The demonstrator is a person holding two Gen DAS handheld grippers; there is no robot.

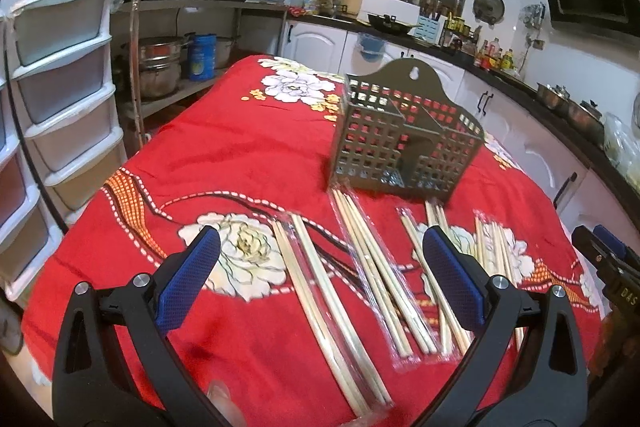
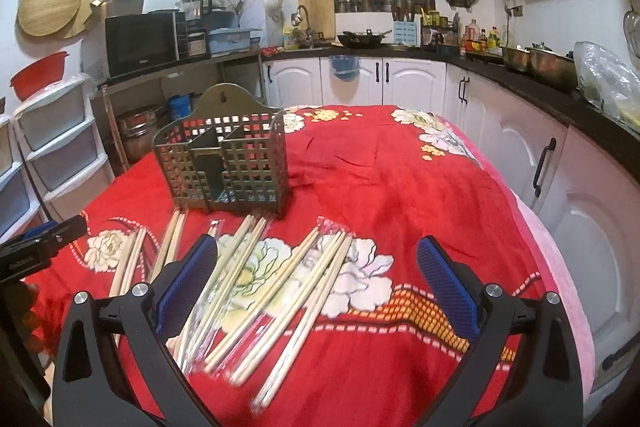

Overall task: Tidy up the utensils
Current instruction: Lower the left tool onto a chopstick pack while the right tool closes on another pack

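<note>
Chopsticks, pale wooden pairs in clear plastic sleeves (image 1: 376, 267), lie in loose bundles on the red floral cloth (image 1: 248, 155) covering the surface, fanned across the lower centre of both views. Left wrist view: one bundle (image 1: 332, 311) runs diagonally through the lower middle, between the two pads; more sleeved pairs (image 1: 496, 247) lie further toward the right edge. Right wrist view: the same spread (image 2: 280, 291) sits lower centre, mostly nearer the left pad.

Utensil holder, dark perforated metal caddy with inner dividers and a hanging tab (image 1: 404, 131), stands upright on the cloth just behind the chopsticks, centre-right in the left view, left of centre (image 2: 224, 163) in the right view. Nothing visible in its compartments. Tips of some chopsticks reach close to its base; can't tell if touching.

Left gripper (image 1: 320, 267): black frame, blue textured pads, jaws wide apart, holding nothing, above the chopstick spread. Right gripper (image 2: 316, 279): same build, jaws wide apart, holding nothing, above the cloth and the near ends of the chopsticks. Each shows at the other view's edge: right one at far right (image 1: 608, 259), left one at far left (image 2: 44, 243).

Background: kitchen counter with white cabinets (image 2: 352, 79), black microwave (image 2: 140, 43), white drawer tower (image 1: 60, 75).
</note>
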